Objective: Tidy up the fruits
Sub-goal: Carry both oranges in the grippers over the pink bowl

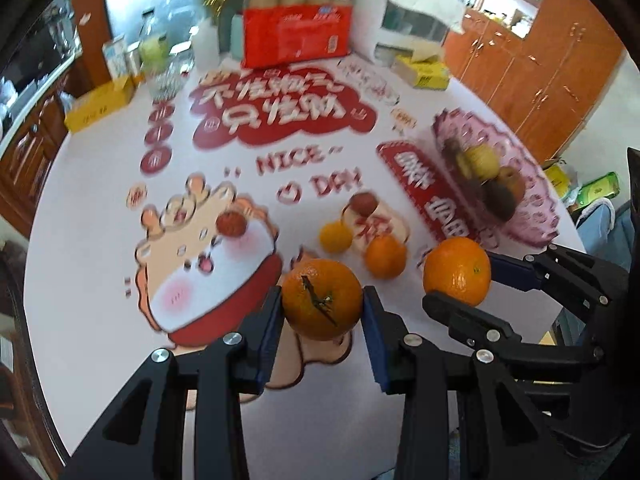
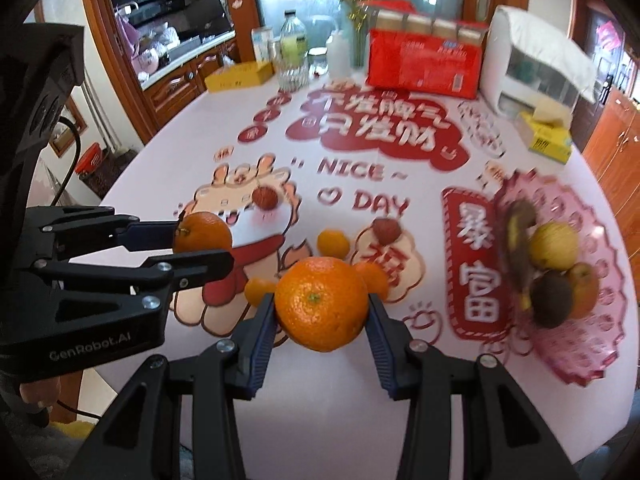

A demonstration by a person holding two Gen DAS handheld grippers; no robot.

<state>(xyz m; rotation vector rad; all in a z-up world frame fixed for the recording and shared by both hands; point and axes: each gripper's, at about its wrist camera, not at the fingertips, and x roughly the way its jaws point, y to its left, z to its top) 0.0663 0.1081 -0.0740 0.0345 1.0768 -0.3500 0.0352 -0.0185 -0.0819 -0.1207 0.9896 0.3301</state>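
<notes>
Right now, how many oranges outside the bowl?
5. Held orange in left tongs, second held orange in right tongs, three loose oranges on the tablecloth. Held fruit may hide more.

The surface (image 2: 120, 200) is covered by a white cloth printed with red characters, the words NICE DAY and a cartoon animal. On the printed cloth, near the middle, loose fruit is laid: two small red fruits (image 2: 266, 197) (image 2: 386, 229) and several small oranges (image 2: 333, 243). At the right a pink scalloped plate (image 2: 600, 320) is set, and mixed fruit is heaped on it. Along the far edge a red packet (image 2: 424, 62) is stood, with a white covered appliance (image 2: 540, 60) to its right and a yellow box (image 2: 548, 136) in front of that. To the left, another yellow box (image 2: 238, 76), a clear bottle (image 2: 293, 46) and jars are lined up.
</notes>
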